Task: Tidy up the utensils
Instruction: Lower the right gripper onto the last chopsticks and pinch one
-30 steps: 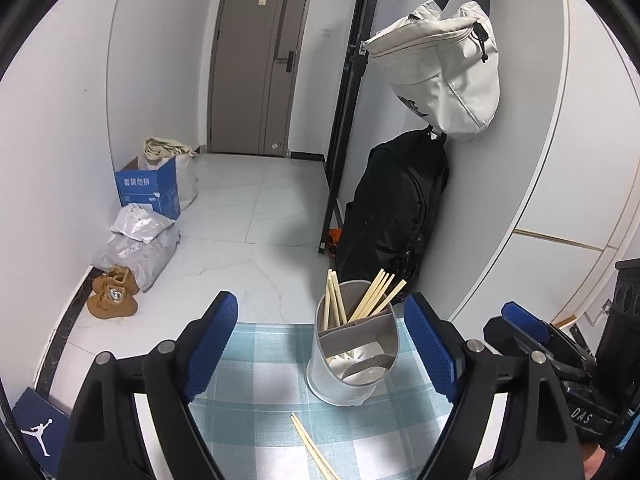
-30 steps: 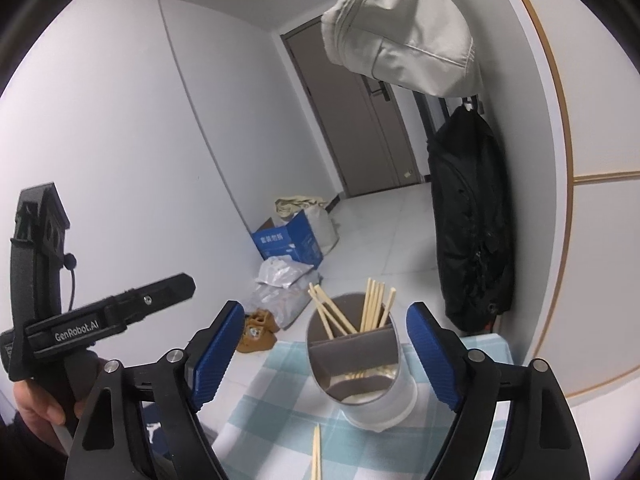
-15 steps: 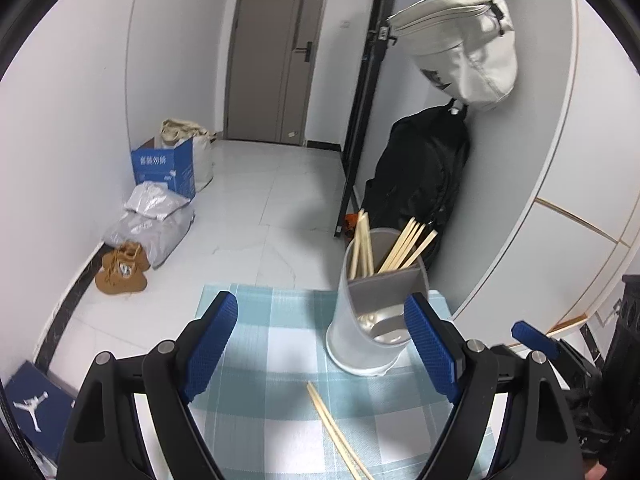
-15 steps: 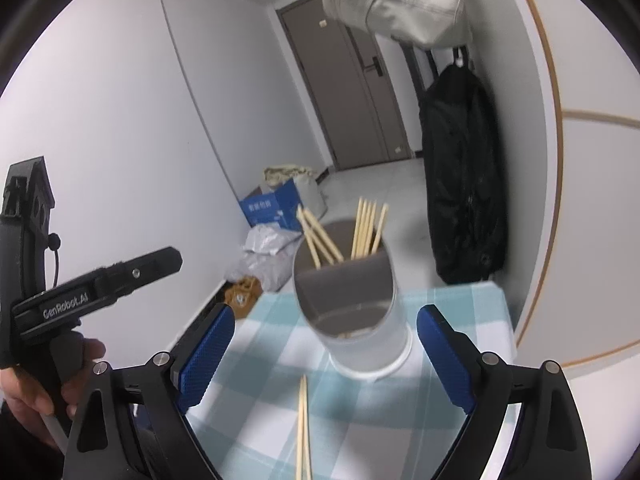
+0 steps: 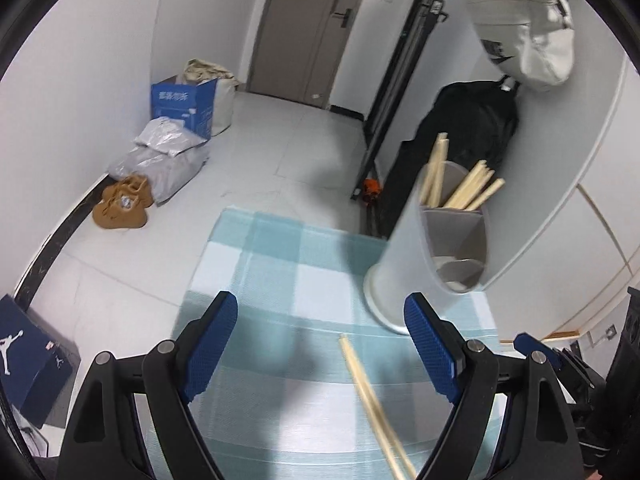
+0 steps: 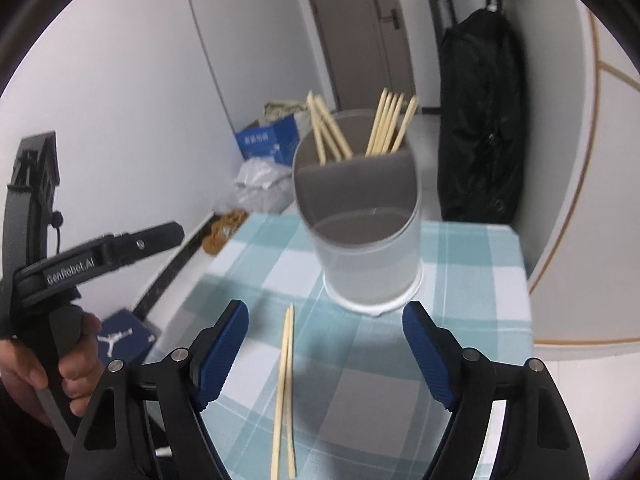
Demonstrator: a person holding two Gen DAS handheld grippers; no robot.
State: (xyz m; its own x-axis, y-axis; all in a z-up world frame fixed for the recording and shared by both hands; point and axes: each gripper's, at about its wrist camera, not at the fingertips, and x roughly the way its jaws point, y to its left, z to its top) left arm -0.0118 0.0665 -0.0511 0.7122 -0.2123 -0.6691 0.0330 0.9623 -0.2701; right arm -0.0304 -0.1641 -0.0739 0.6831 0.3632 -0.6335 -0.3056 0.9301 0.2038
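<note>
Here's the left gripper (image 5: pixel 320 332), its blue-padded fingers (image 5: pixel 210 346) spread wide above the checked cloth (image 5: pixel 276 264), nothing between the pads. On the cloth just below it lies a pair of loose chopsticks (image 5: pixel 372 400), running diagonally toward the bottom edge of the left wrist view, blurred but clearly flat on the counter (image 5: pixel 120 292). Over on the right side of that same view stands the white utensil holder (image 5: pixel 408 256), upright on the cloth, its grey dividers splitting it into compartments, with bundles of chopsticks (image 5: pixel 460 188) sticking up out of the far sections.

Switch to the right wrist view and the right gripper (image 6: pixel 324 340) hovers over the same cloth (image 6: pixel 472 256), its fingers (image 6: pixel 224 344) still broad but closing in as we watch, and there's nothing pinched between them. The loose chopsticks (image 6: pixel 285 384) lie side by side, touching near the far tips, closer to the left-hand pad than the right. The holder (image 6: pixel 368 248) sits just beyond them, dead centre, two clusters of chopsticks (image 6: pixel 360 128) fanned in its rear compartments; the near compartment looks empty from here.

Far left of this view, a person's hand (image 6: pixel 44 364) grips the handle of the left gripper's black body. Behind it all, a black bag (image 6: pixel 476 120) hangs against the wall and a blue box (image 6: pixel 268 140) sits on the floor.
</note>
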